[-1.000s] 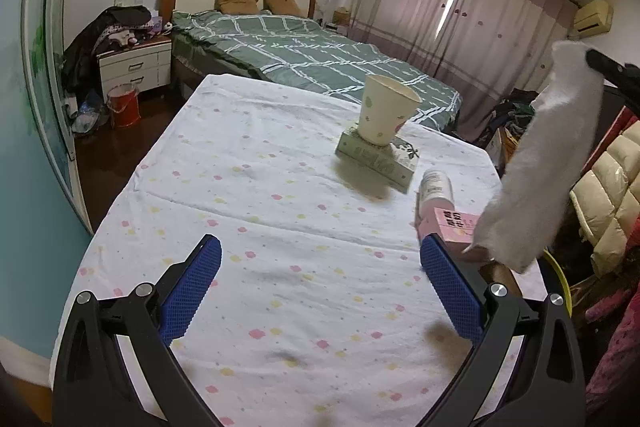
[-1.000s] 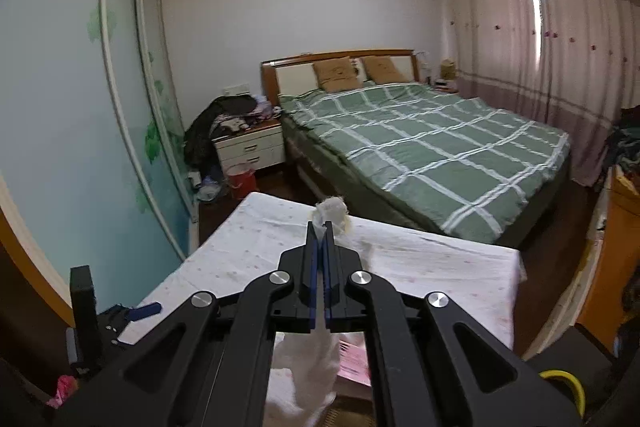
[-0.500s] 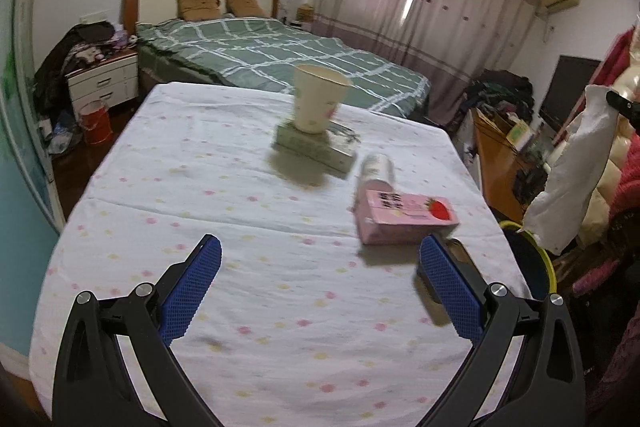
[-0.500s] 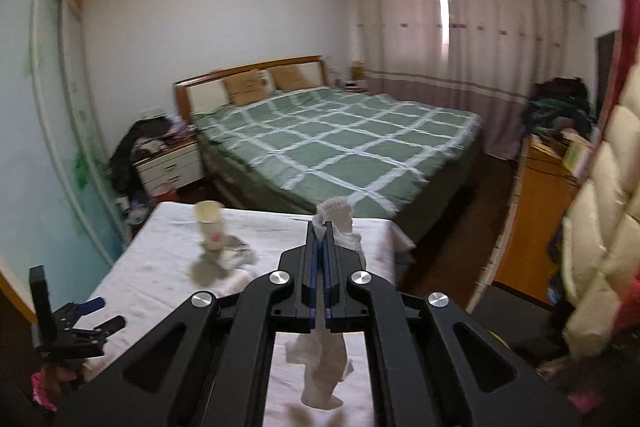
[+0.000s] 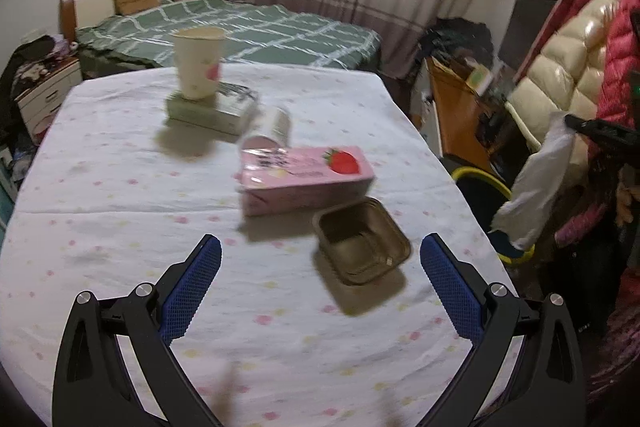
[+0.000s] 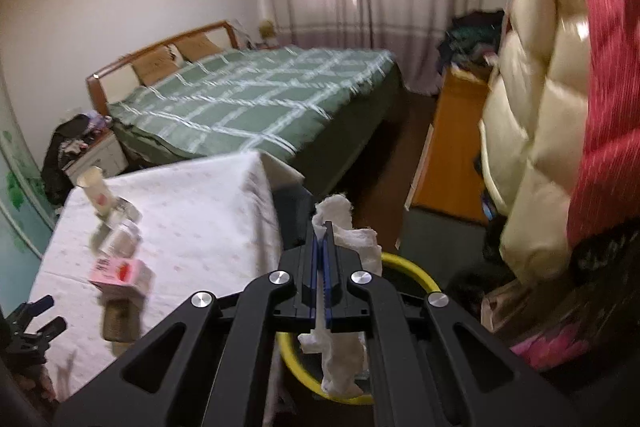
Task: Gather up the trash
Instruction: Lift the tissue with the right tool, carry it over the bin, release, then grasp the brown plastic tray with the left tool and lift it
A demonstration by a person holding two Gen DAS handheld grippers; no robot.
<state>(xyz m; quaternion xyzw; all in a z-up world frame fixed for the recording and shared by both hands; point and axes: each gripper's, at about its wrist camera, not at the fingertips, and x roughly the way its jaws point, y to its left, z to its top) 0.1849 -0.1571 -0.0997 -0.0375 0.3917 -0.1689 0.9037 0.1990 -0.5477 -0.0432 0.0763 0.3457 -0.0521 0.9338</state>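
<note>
My right fingers [image 6: 322, 239] are pinched tight on a white tissue [image 6: 340, 359] dangling over the yellow-rimmed bin [image 6: 416, 277] below them, not yet dropped. My left fingers [image 5: 320, 291] gape empty; ahead on the counter [image 5: 120, 187] wait the brown tray [image 5: 362, 241], pink carton [image 5: 304, 177] and paper cup [image 5: 198, 63].

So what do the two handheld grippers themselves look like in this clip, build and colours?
Both look the same build. The left gripper has matte black angular arms with triangular cut-outs and silver round bolts at the joints, ending in flat fingers faced with blue, grid-textured pads. The right gripper shows the same black linkage, silver bolts and blue pad edges. No cables, markings, hands or sleeves are visible.
</note>
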